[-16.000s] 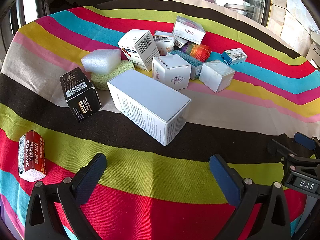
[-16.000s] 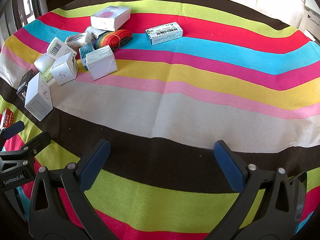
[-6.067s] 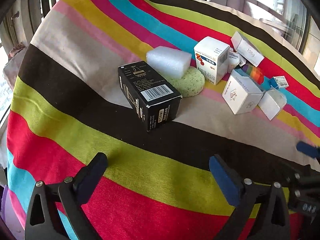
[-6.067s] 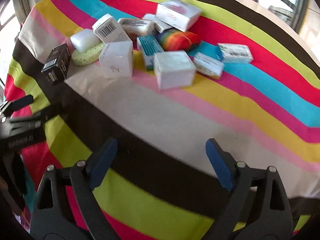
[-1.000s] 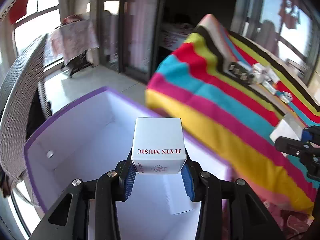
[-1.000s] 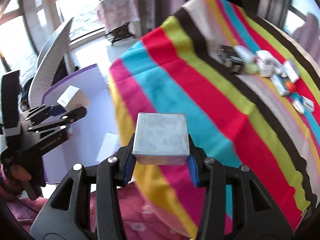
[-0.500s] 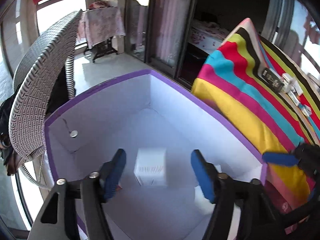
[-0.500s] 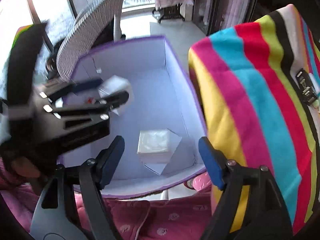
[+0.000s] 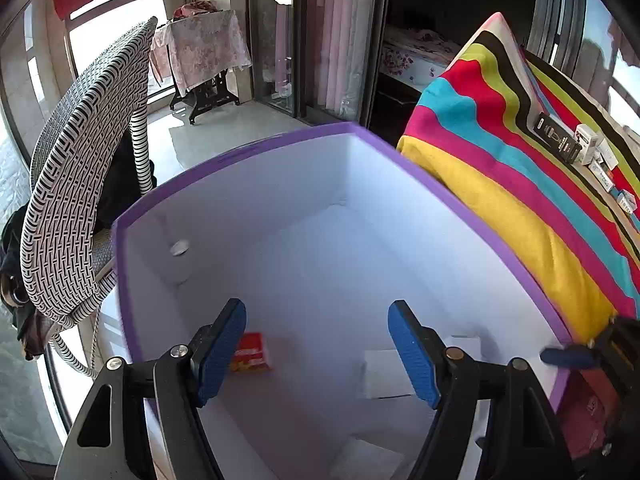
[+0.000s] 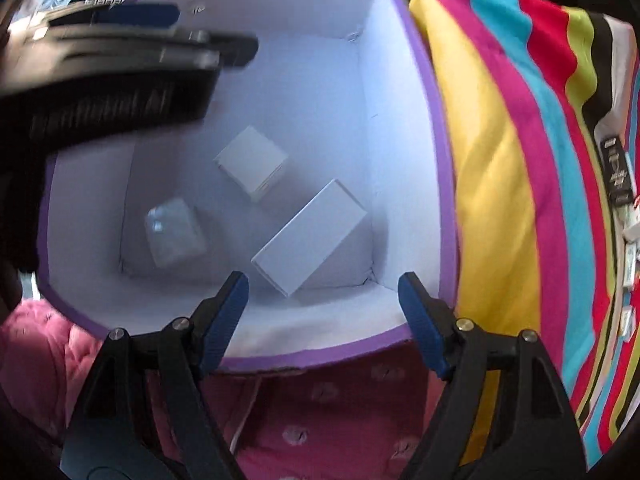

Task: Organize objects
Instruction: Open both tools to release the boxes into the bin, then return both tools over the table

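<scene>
A purple-rimmed white bin (image 9: 248, 148) (image 10: 424, 92) stands beside the striped table. My left gripper (image 9: 316, 348) is open and empty over it. My right gripper (image 10: 322, 314) is open and empty above the bin's near rim. On the bin floor lie a long white box (image 10: 310, 238), a small white box (image 10: 252, 162), a clear-wrapped box (image 10: 174, 232) and a red packet (image 9: 250, 354). More boxes (image 9: 588, 148) remain on the striped tablecloth (image 9: 520, 184), among them a black box (image 9: 558, 142).
A wicker chair (image 9: 76, 208) stands left of the bin. A pink quilted cushion (image 10: 320, 412) lies under the bin's near side. The left gripper (image 10: 120, 44) crosses the right wrist view at upper left, blurred.
Both grippers have let go of their white boxes, which now lie in the bin. Both have shifted over the bin since half a second ago.
</scene>
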`<action>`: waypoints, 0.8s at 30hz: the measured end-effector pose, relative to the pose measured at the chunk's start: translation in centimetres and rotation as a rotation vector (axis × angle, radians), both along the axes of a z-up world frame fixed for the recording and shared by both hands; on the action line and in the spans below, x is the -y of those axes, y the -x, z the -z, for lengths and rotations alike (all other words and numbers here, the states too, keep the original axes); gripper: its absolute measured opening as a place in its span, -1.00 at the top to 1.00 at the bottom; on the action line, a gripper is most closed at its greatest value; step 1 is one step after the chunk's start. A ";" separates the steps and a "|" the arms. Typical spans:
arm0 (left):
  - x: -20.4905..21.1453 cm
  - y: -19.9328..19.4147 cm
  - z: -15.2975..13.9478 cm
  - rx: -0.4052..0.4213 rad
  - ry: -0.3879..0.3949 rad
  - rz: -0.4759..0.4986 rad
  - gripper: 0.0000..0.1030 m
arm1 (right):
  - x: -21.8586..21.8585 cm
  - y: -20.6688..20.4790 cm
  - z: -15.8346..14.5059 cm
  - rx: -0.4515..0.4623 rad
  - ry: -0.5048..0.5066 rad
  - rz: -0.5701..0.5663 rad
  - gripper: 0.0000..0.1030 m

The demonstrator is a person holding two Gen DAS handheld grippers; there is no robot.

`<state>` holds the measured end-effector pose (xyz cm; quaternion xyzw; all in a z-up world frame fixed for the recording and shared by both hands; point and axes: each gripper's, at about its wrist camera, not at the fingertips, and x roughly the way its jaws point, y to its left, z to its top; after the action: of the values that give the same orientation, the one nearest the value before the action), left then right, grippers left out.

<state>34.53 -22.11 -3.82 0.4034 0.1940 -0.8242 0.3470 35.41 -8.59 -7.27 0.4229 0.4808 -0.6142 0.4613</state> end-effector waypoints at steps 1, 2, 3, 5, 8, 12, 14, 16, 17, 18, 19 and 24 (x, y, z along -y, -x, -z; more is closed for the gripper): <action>0.1 0.0 0.0 -0.001 -0.005 -0.002 -0.45 | -0.5 0.2 0.0 0.015 -0.003 0.016 -0.55; 0.0 0.0 -0.1 -0.003 -0.011 -0.004 -0.45 | -0.7 0.3 -0.3 0.017 0.013 0.024 -0.55; -0.1 0.0 -0.3 -0.007 -0.015 -0.005 -0.45 | -1.1 0.4 -0.9 0.010 0.049 0.030 -0.55; -0.5 0.3 -1.1 -0.027 -0.008 0.003 -0.45 | -1.9 0.8 -3.1 -0.021 0.150 0.017 -0.55; -1.7 1.8 -3.2 -0.063 0.024 0.062 -0.49 | -3.8 2.1 -7.0 -0.094 0.321 0.041 -0.55; -3.6 7.0 -6.2 -0.117 -0.004 0.199 -0.66 | -7.8 6.6 -11.3 -0.174 0.506 0.217 -0.66; -4.7 10.1 -7.1 -0.119 -0.032 0.261 -0.72 | -10.2 9.6 -12.3 -0.214 0.560 0.346 -0.74; -5.9 13.9 -7.6 -0.134 -0.068 0.320 -0.73 | -13.2 13.1 -12.5 -0.218 0.565 0.494 -0.75; -6.5 16.0 -7.8 -0.144 -0.078 0.339 -0.73 | -13.7 13.8 -12.2 -0.215 0.559 0.562 -0.75; -7.1 18.3 -7.8 -0.152 -0.080 0.357 -0.73 | -15.5 15.5 -11.9 -0.208 0.556 0.641 -0.75; -7.7 20.3 -7.9 -0.158 -0.075 0.366 -0.73 | -16.5 16.9 -11.8 -0.198 0.558 0.688 -0.75; -10.0 30.3 -7.7 -0.166 -0.109 0.369 -0.73 | -22.7 20.3 -11.0 -0.182 0.569 0.847 -0.75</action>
<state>4.23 -12.12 3.88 0.3807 0.1889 -0.8926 0.1506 15.08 14.15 3.70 0.3832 0.1196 -0.8877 0.2253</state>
